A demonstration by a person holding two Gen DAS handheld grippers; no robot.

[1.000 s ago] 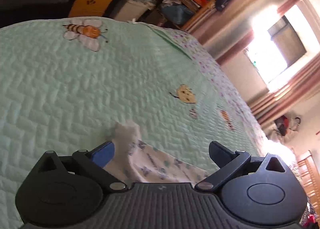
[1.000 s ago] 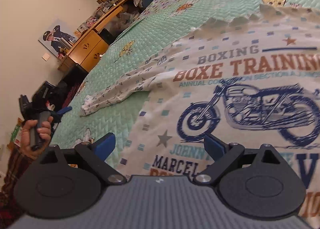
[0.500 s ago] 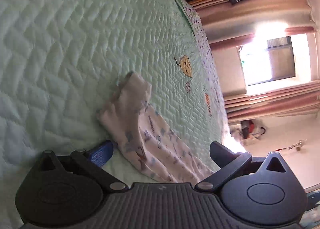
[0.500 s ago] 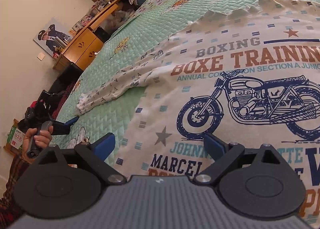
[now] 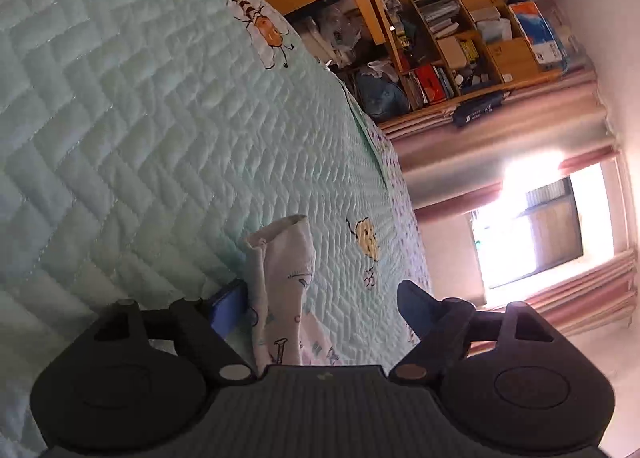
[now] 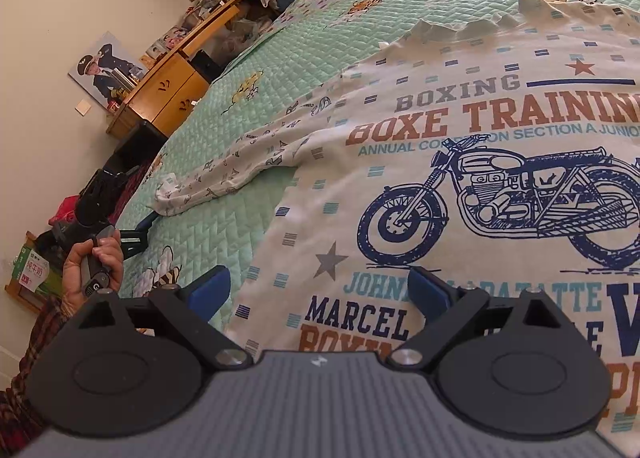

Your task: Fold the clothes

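Far left of the right wrist view: the person's hand (image 6: 94,266) holds the left gripper (image 6: 136,232) low over the green quilt (image 6: 224,226), its tips right at the cuff end of the shirt's sleeve (image 6: 224,178). Left wrist view confirms: left gripper (image 5: 320,304) jaws are closing, the sleeve cuff (image 5: 280,258) standing between them, close against the blue pad on the picture's left; the other pad is clear of the cloth. No firm pinch visible yet. Moving right: the sleeve runs out flat from the shirt (image 6: 460,178), fully extended, not folded in. The shirt lies spread front-up on the quilt, motorcycle print (image 6: 500,202) and lettering readable, a few ripples along its far edge. Right gripper (image 6: 320,294) hovers just above the shirt's near part, jaws wide apart, nothing between the pads; whether it touches the cloth cannot be told. Judgement on progress: very early. Shirt is laid out, which is the only step that looks done. No fold exists so far. Left to do: grasp this sleeve and bring it across the body, likewise the other side (out of view here), then fold the body.
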